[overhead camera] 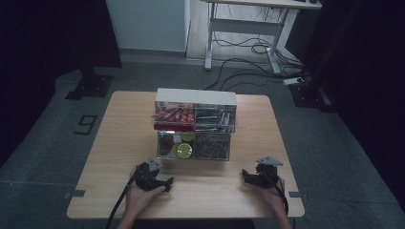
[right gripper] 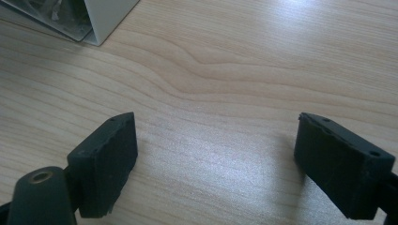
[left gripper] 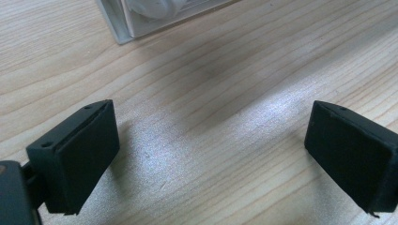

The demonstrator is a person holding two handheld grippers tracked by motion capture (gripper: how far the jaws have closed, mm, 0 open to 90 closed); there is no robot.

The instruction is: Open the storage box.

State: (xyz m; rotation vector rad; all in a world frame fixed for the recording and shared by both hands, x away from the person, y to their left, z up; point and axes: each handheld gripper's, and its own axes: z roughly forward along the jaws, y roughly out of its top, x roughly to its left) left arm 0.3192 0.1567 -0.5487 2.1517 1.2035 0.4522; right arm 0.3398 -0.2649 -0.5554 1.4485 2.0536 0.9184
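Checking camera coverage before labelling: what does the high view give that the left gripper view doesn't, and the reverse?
High view: the whole clear two-tier organizer with red packets above and a yellow-lidded jar below, both hands, the right gripper, the floor and a desk behind.

Left gripper view: the left gripper close up, its black jaws wide apart over bare wood with nothing between them.

Shared: the wooden table and the organizer's near corner.

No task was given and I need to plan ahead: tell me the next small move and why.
Probably bring the left gripper forward toward the clear organizer. Both grippers rest on the table short of it, jaws wide open and empty, and the right gripper is no nearer. The lower drawer with the yellow lid already stands out toward the left one.
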